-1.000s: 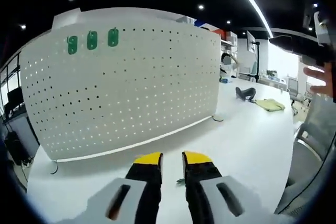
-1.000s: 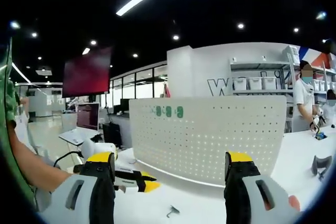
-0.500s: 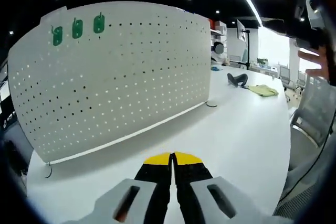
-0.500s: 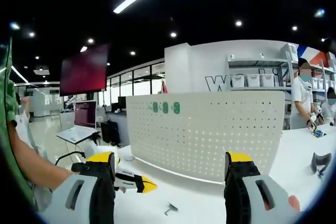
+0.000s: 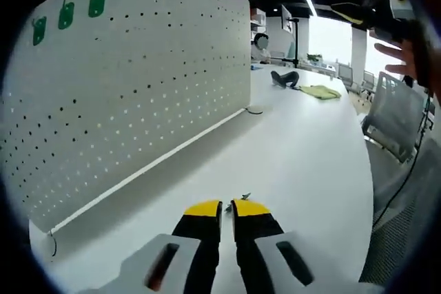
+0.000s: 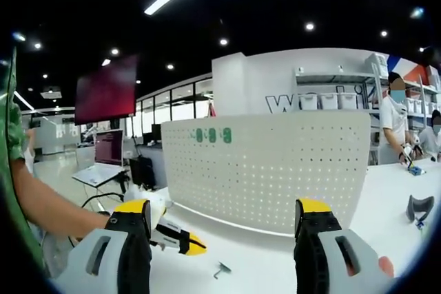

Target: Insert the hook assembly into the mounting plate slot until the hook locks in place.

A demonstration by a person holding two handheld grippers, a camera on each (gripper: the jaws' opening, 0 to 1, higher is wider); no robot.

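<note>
A white perforated mounting board (image 5: 138, 87) stands upright on the white table (image 5: 303, 163), with three green hooks (image 5: 65, 15) near its top corner. A small metal hook (image 5: 242, 197) lies on the table just past my left gripper (image 5: 227, 206), whose yellow-tipped jaws are together with only a thin crack and nothing between them. In the right gripper view the board (image 6: 269, 170) stands straight ahead, with the hook (image 6: 220, 270) on the table before it. The left gripper (image 6: 191, 244) sits low, just left of the hook. My right gripper (image 6: 222, 208) is wide open and holds nothing.
A black object (image 5: 284, 78) and a yellow-green cloth (image 5: 318, 91) lie far down the table. A grey chair (image 5: 389, 115) stands past the table edge. A laptop (image 6: 103, 163) sits at the left. A person (image 6: 396, 122) stands beyond the board's right end.
My left jaws were apart around the hook, then closed; now a thin crack shows and the hook lies beyond the tips. The left view has swung along the board. The right gripper stayed open.
</note>
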